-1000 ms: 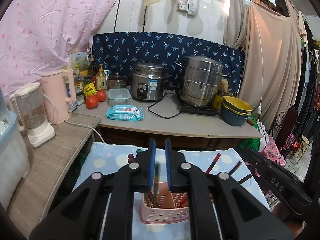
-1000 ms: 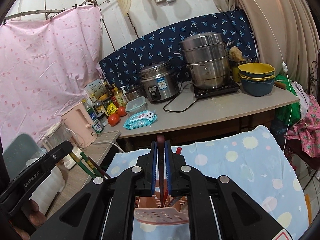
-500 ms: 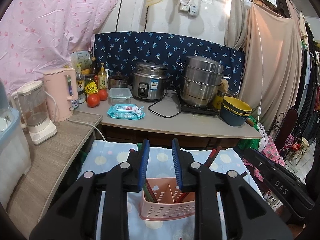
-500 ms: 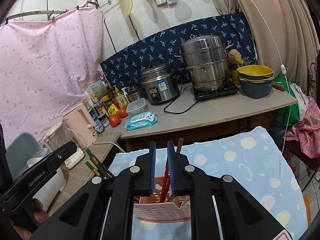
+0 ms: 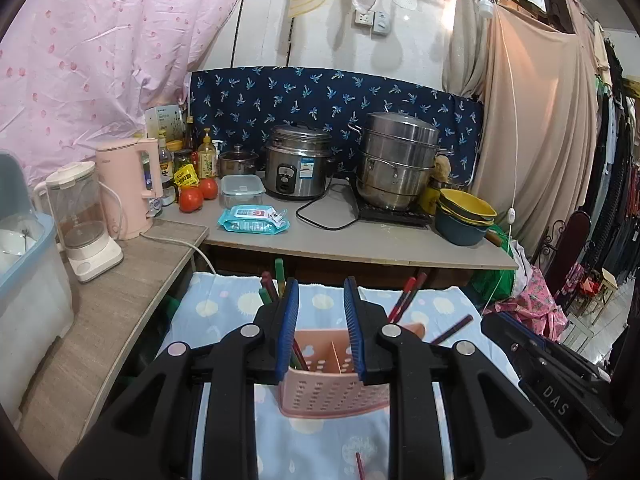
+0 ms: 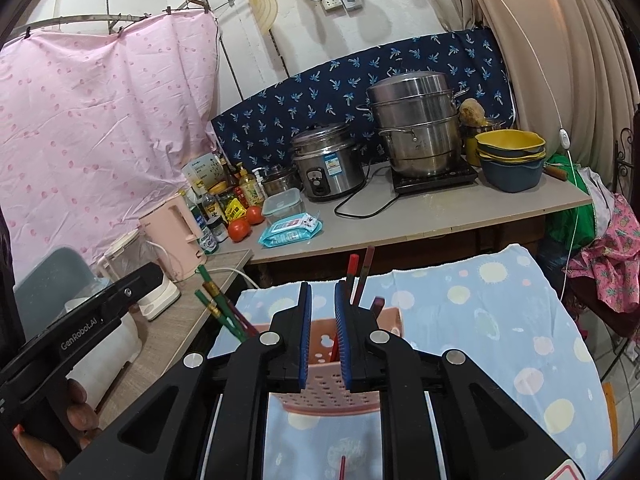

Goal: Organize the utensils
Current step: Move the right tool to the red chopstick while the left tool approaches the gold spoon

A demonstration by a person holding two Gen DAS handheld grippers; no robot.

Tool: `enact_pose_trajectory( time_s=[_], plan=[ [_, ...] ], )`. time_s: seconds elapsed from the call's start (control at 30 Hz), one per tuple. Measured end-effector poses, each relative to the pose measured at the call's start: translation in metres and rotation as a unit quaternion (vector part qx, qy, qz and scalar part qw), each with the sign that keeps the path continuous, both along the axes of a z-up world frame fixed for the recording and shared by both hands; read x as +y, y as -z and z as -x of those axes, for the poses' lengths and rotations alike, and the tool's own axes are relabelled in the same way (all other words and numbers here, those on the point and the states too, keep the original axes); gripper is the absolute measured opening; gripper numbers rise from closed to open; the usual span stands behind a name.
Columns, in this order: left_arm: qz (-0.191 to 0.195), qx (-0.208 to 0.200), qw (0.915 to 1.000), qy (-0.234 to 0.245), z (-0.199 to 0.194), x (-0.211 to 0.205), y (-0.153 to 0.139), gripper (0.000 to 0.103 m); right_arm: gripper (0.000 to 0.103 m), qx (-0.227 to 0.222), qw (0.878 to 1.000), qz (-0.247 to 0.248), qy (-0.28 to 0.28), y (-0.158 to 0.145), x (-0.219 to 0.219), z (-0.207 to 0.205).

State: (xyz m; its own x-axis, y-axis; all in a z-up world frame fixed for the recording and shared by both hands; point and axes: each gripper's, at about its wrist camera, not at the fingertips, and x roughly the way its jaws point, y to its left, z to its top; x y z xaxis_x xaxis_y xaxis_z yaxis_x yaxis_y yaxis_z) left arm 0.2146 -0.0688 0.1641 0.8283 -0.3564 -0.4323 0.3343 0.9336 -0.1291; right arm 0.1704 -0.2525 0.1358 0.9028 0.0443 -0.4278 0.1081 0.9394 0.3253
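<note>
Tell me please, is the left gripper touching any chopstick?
Apart: in the left wrist view the left gripper is open, only the pink basket showing between its pads.

Left gripper (image 5: 321,292): black, blue-padded jaws parted and empty, above a pink perforated plastic utensil basket (image 5: 334,394) with a divider. Green chopsticks (image 5: 279,276) lean in its left compartment, red chopsticks (image 5: 406,294) in its right. Basket stands on a blue spotted cloth (image 5: 224,304); one loose red chopstick (image 5: 360,466) lies near the cloth's front edge.
</note>
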Motion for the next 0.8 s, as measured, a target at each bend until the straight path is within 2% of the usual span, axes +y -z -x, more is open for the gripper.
enact_pose_trajectory(
  time_s=[0.33,0.5,0.8],
  plan=[
    [-0.011,0.022,0.9997,0.002,0.036,0.011,0.024,0.028,0.013,0.020,1.000,-0.008,-0.009,0.020,0.010,0.043],
    [-0.023,0.049,0.9986,0.005,0.056,0.016,0.051,0.028,0.013,0.048,0.999,-0.016,-0.014,0.046,0.016,0.066],
    [-0.031,0.112,0.9932,0.007,0.089,0.030,0.108,0.028,0.013,0.123,0.992,0.003,-0.033,0.111,0.041,0.113]
  ],
)
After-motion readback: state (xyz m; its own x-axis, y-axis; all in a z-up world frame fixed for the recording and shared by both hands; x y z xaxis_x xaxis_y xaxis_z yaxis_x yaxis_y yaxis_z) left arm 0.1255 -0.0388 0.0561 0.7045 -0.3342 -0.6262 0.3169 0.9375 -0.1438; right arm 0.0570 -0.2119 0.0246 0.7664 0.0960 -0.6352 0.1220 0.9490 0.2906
